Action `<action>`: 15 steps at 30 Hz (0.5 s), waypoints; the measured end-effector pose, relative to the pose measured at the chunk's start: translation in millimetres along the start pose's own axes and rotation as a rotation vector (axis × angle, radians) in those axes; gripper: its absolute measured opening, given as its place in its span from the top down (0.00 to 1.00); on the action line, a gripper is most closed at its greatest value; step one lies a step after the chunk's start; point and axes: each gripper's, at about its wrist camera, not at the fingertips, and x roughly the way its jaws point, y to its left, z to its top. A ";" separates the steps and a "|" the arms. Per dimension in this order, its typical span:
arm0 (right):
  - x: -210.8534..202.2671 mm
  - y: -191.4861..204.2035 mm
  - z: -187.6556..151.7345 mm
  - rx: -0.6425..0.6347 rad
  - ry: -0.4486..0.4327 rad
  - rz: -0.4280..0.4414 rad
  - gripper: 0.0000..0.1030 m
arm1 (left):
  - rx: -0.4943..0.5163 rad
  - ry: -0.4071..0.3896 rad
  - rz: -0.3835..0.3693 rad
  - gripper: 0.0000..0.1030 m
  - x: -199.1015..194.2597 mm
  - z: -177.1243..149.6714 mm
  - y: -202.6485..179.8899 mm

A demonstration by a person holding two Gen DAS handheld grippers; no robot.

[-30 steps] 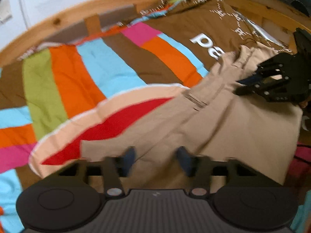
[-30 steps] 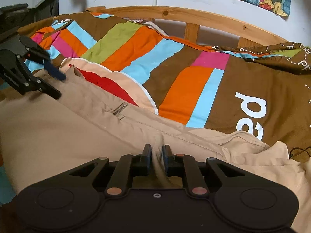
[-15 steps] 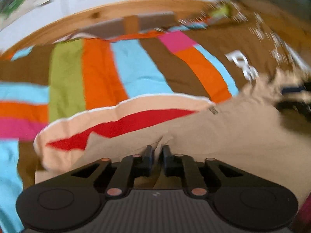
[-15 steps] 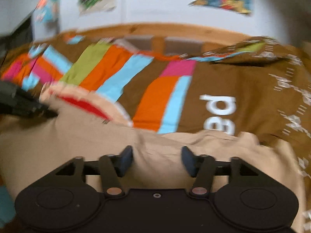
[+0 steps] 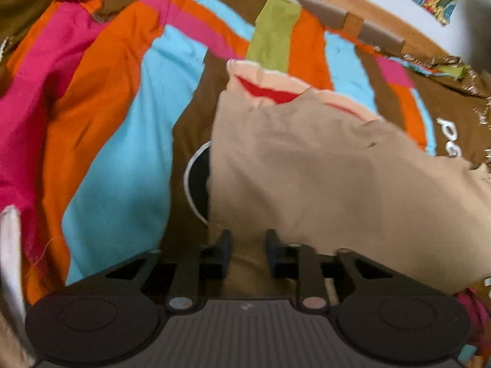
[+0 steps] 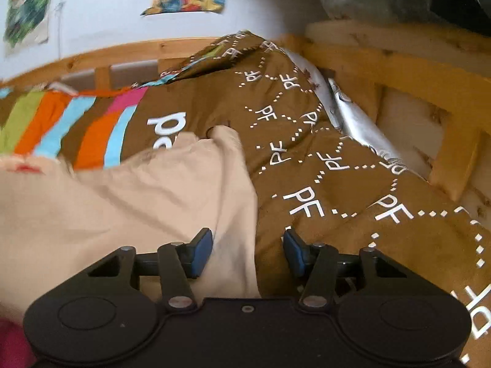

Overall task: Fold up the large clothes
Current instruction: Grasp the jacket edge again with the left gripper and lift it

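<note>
Two parted grippers, left gripper (image 5: 245,247) and right gripper (image 6: 247,245), over tan trousers (image 5: 322,168), striped duvet (image 5: 122,122), wooden bedframe (image 6: 399,61), white wall (image 6: 107,15).

tan garment (image 5: 322,178): matt woven cloth, soft, lightly creased. striped bedcover (image 5: 122,116): matt cotton-like cloth, printed white letters on its brown part. bed frame (image 6: 408,61): pale wood with knots, satin finish. both grippers, left gripper (image 5: 245,245) and right gripper (image 6: 245,245): matt black plastic, ribbed housing, small metal pivot pins; blue rubbery-looking pads (image 6: 202,245) on the right one.
</note>
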 end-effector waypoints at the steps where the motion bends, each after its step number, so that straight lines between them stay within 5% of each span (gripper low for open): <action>1: -0.2 9.2 -5.9 -0.071 -0.014 -0.027 0.48 | -0.011 0.009 0.006 0.84 5.1 1.0 2.4; 4: -3.2 16.6 -9.4 -0.095 -0.031 -0.057 0.48 | -0.028 0.008 -0.004 0.84 7.3 3.6 6.3; 12: -32.3 7.2 -0.1 0.089 -0.017 -0.044 0.40 | -0.023 0.001 -0.008 0.83 -4.4 -0.1 3.3; 15: -52.9 8.0 2.7 0.161 -0.012 -0.032 0.33 | -0.024 -0.021 -0.030 0.67 -12.2 -0.9 2.6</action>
